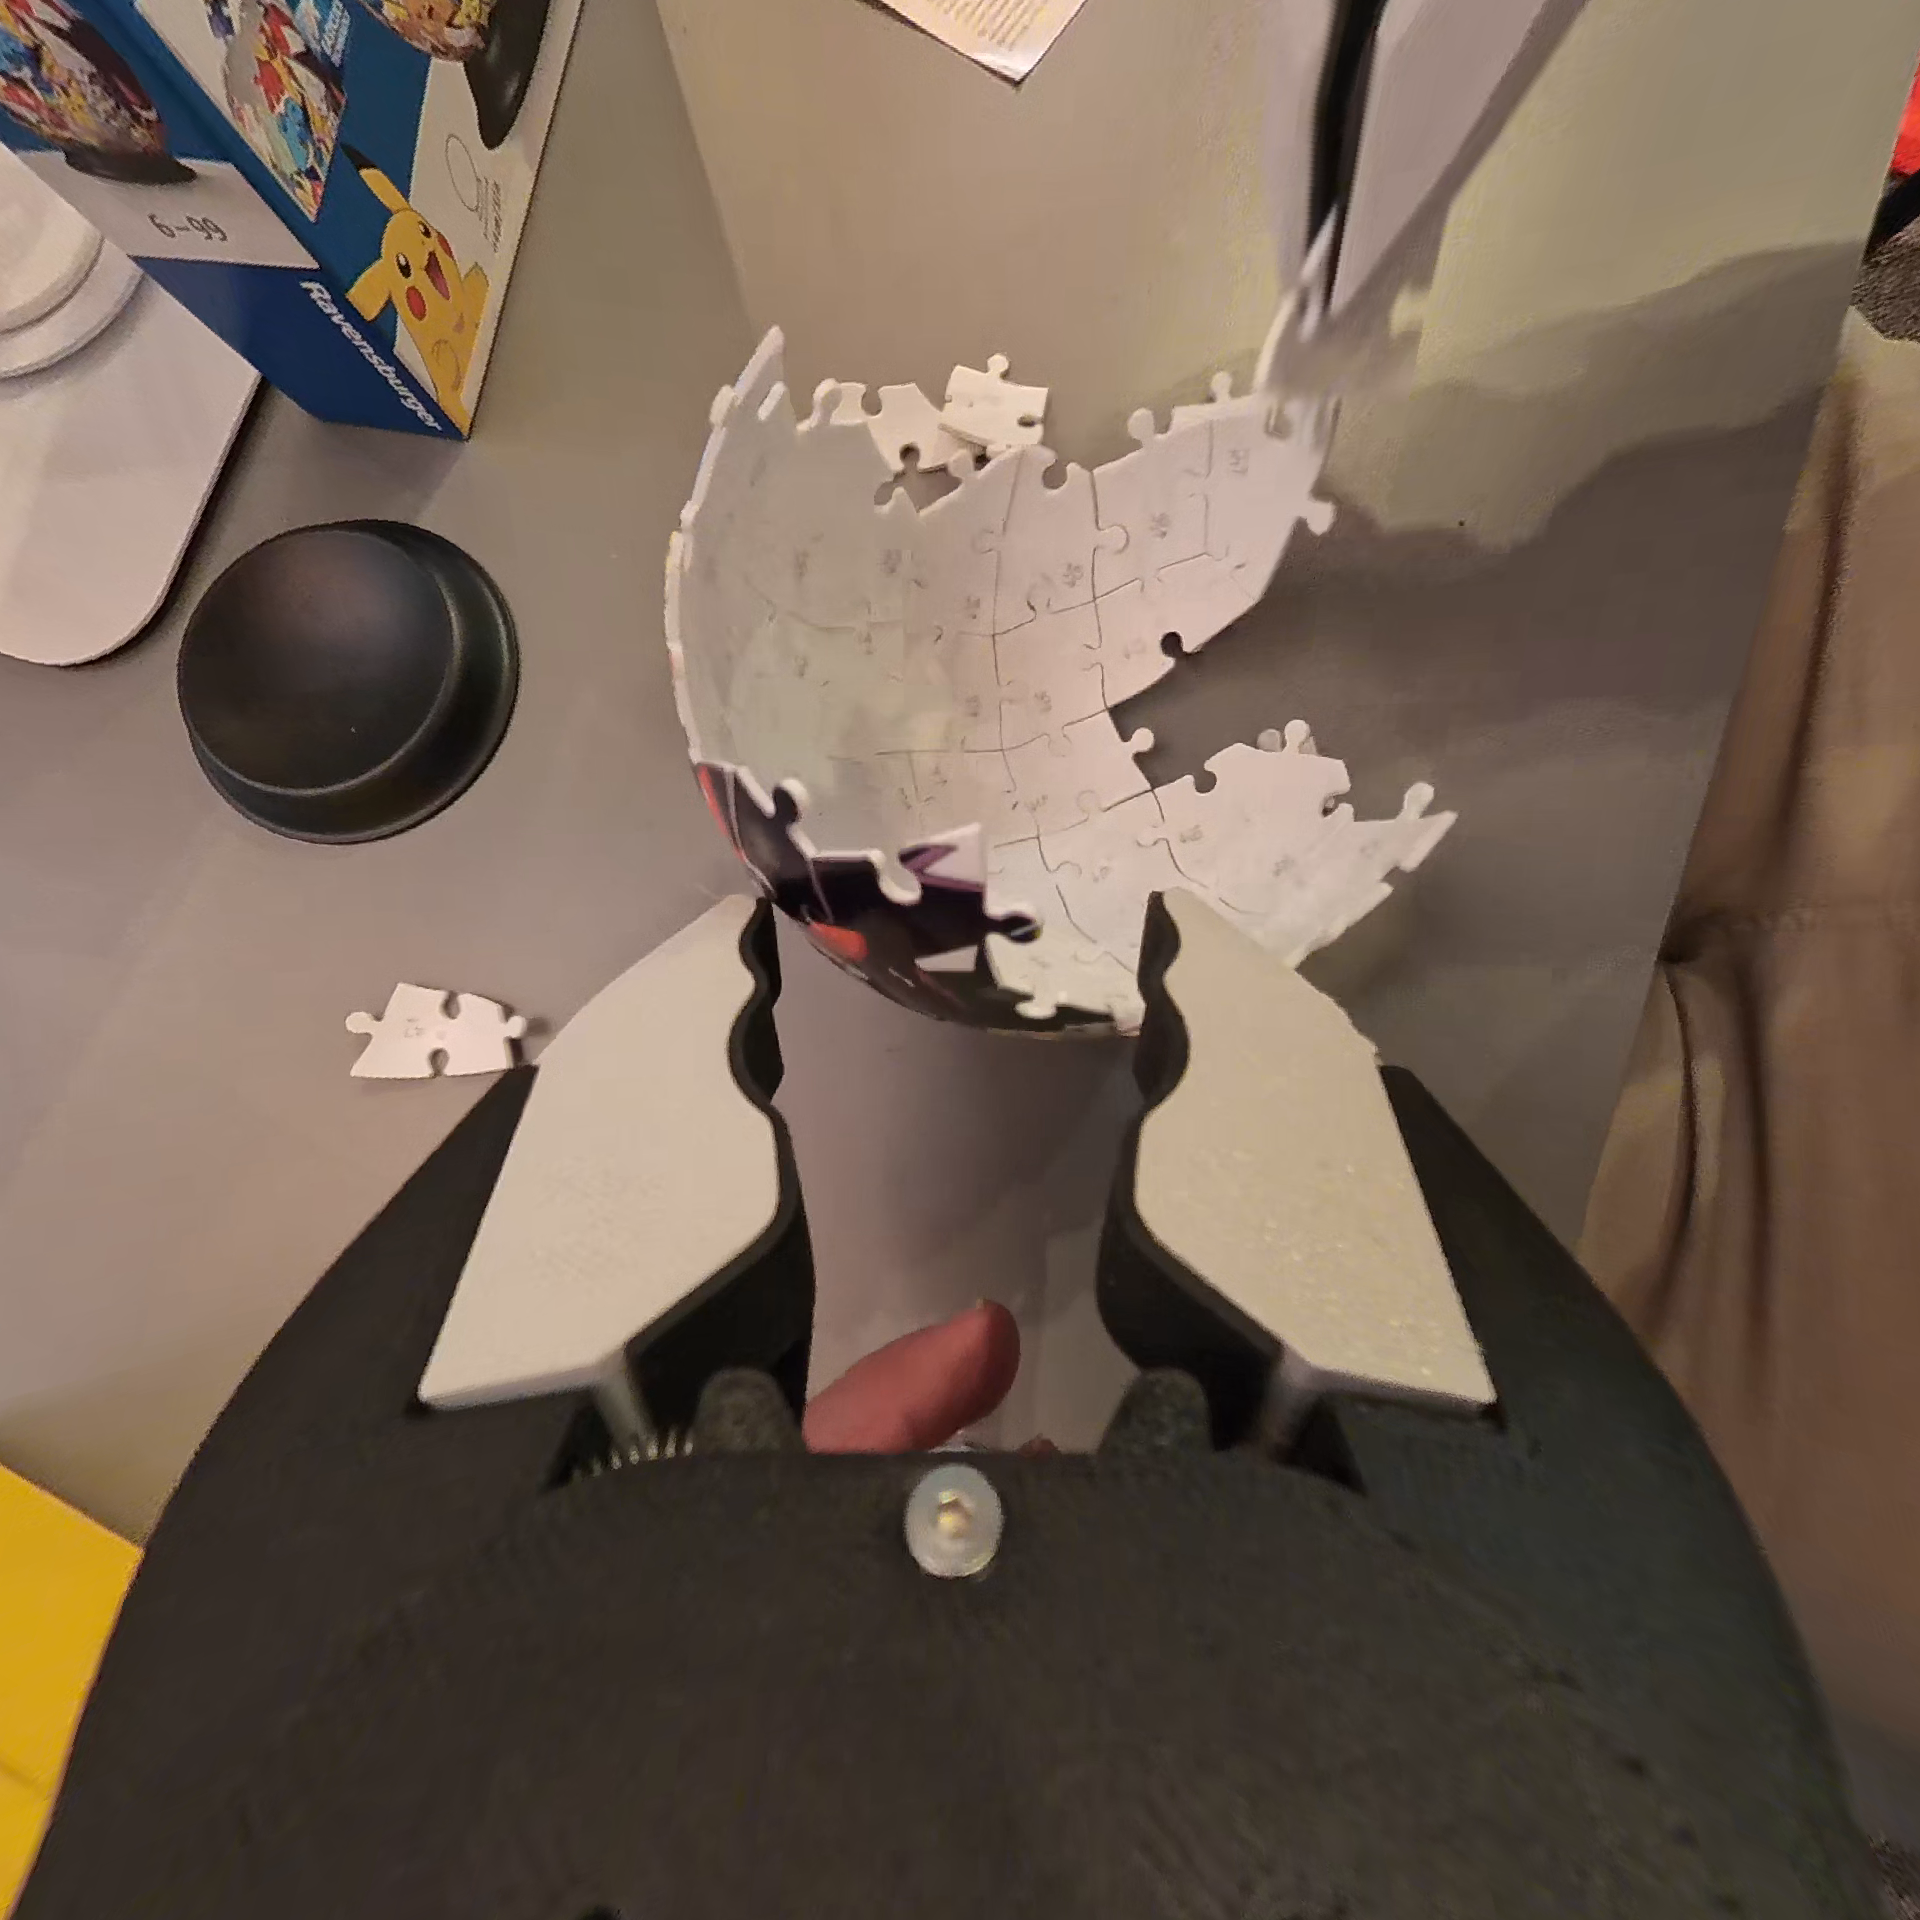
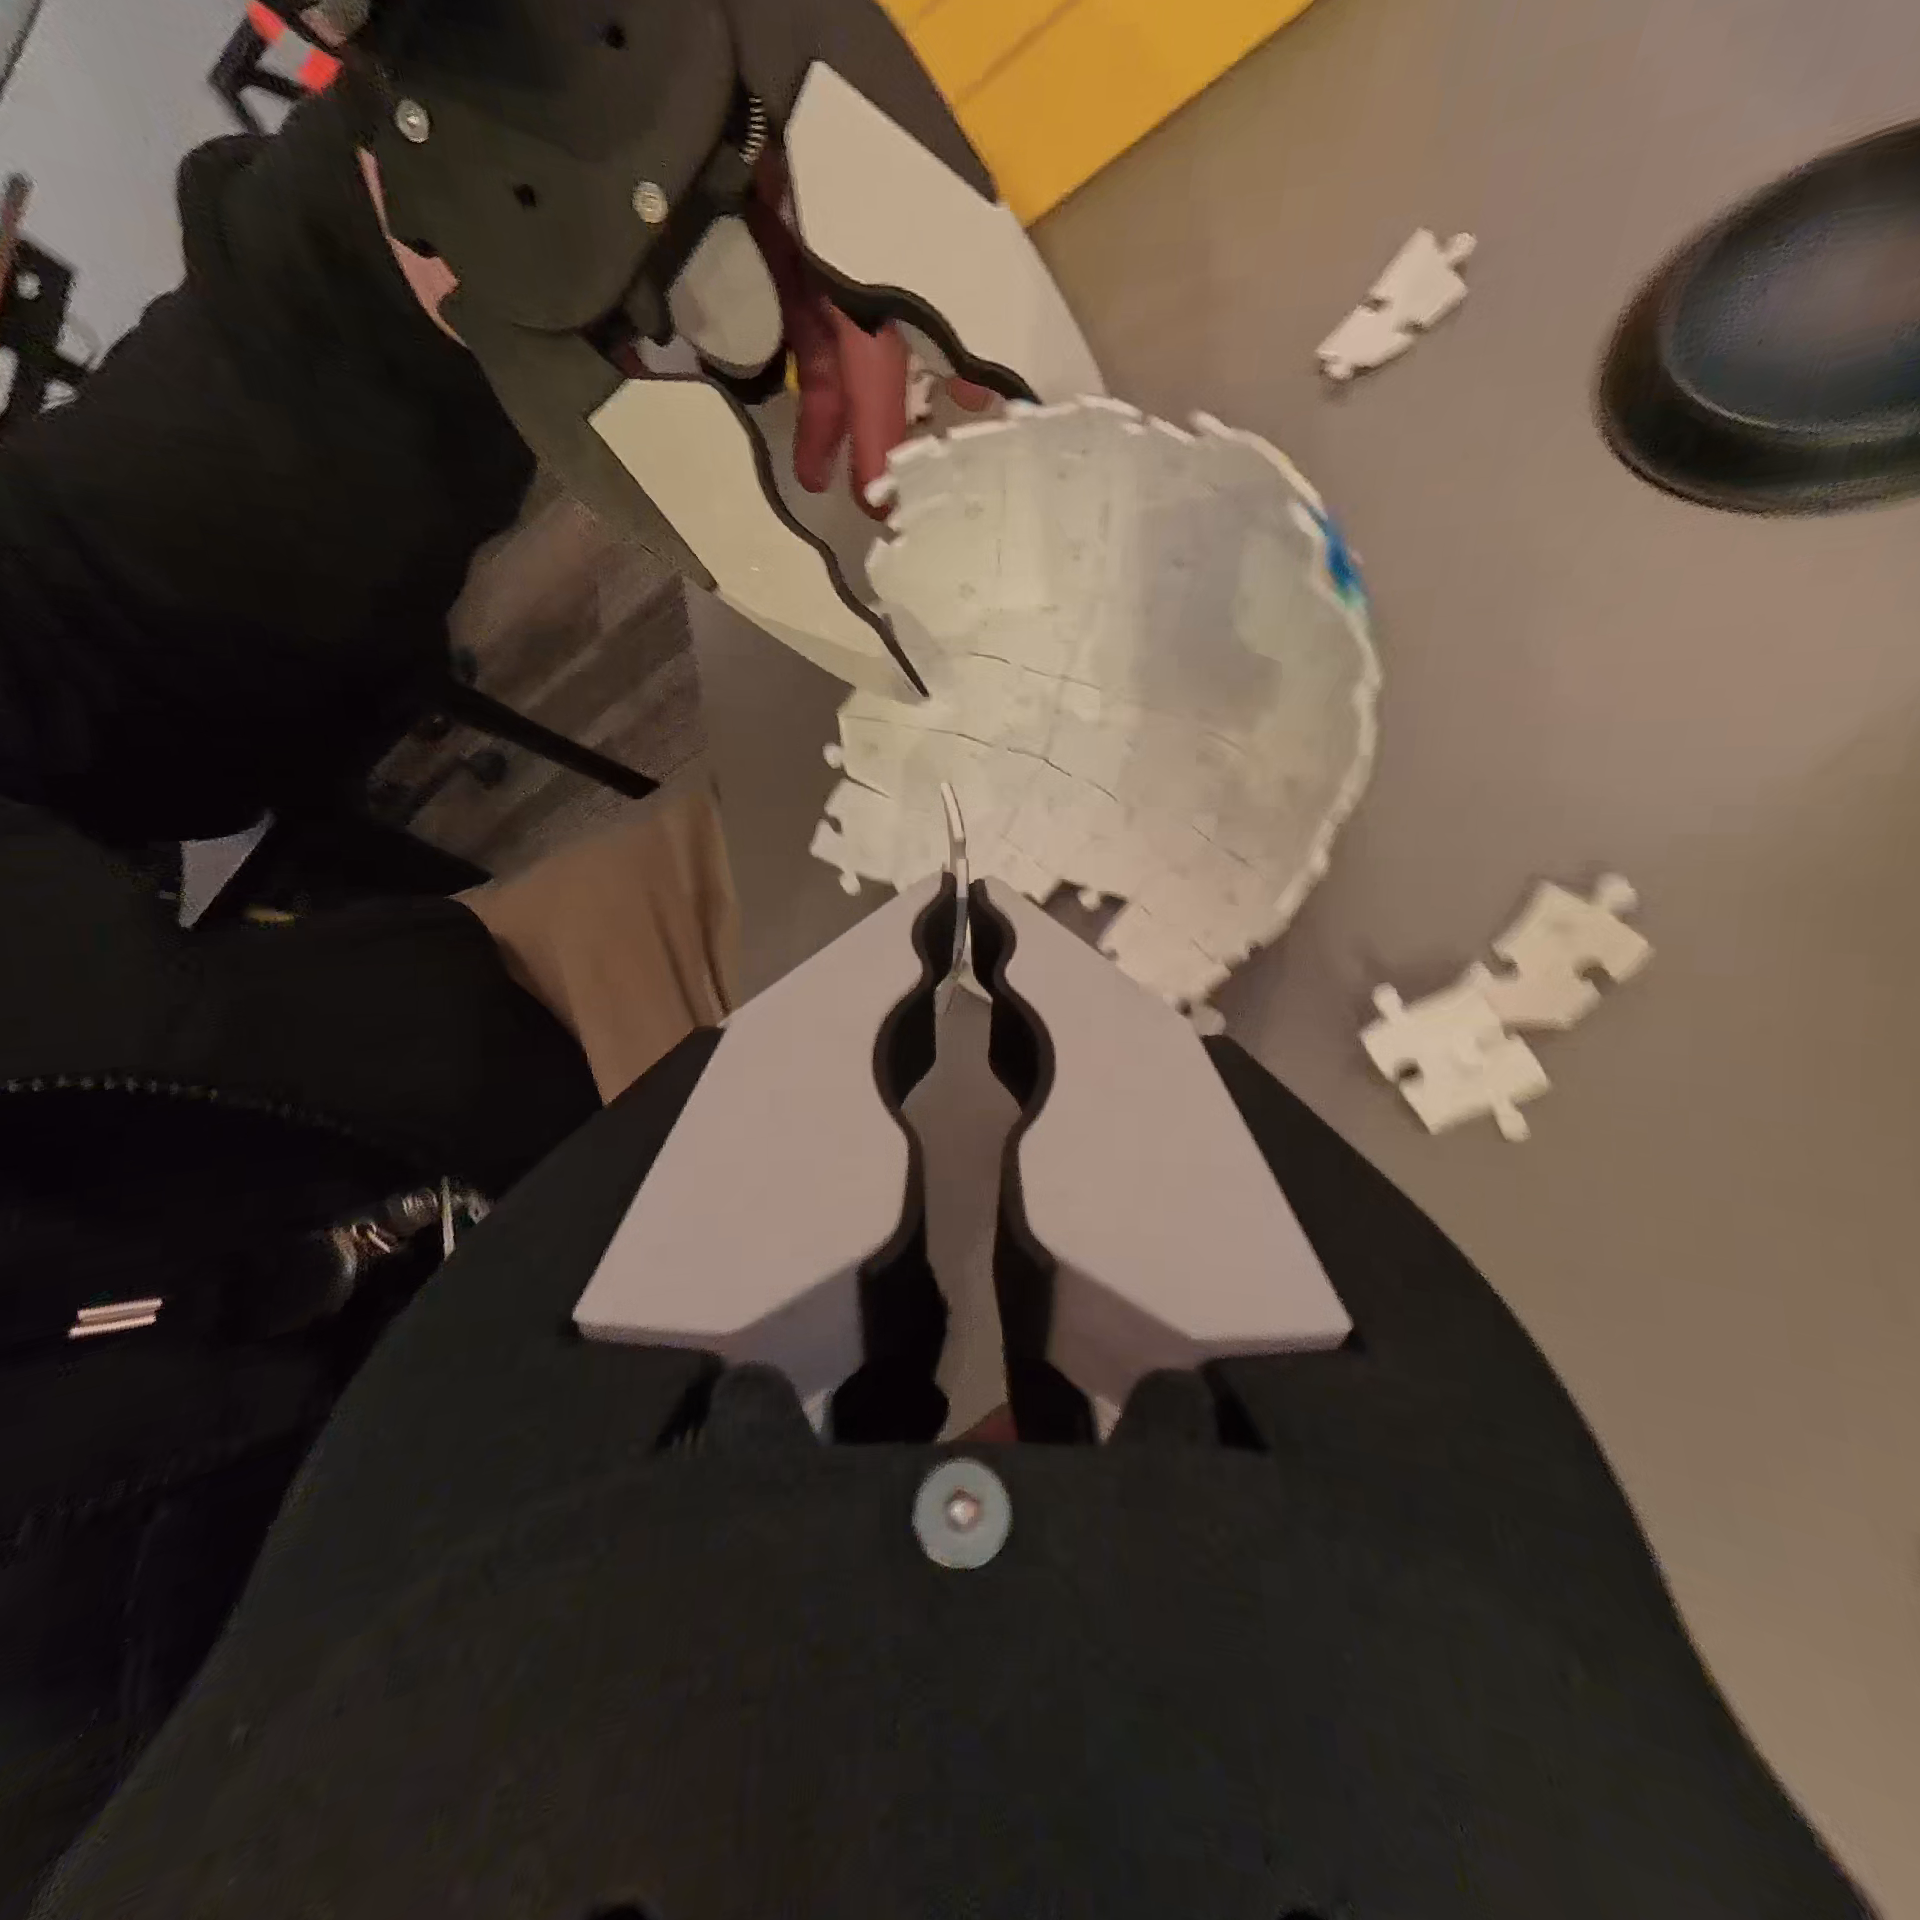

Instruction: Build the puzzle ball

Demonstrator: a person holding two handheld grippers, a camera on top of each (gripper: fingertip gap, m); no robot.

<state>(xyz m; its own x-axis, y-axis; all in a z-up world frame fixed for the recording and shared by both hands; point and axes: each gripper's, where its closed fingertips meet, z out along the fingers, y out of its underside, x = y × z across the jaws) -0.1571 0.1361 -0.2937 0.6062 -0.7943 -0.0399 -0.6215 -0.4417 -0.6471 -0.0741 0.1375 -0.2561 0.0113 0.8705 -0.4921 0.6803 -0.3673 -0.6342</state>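
Half-built puzzle ball, white inner side showing, loose white pieces beside it on grey table

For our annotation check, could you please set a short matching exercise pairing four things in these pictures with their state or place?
Things:
1. left gripper
2. right gripper
3. black stand
4. puzzle box

States:
A. shut on the rim of the partly built ball
B. blue, at the table's far left
C. open around the ball's lower edge
D. empty, on the table left of the ball

Pairs: 1-C, 2-A, 3-D, 4-B
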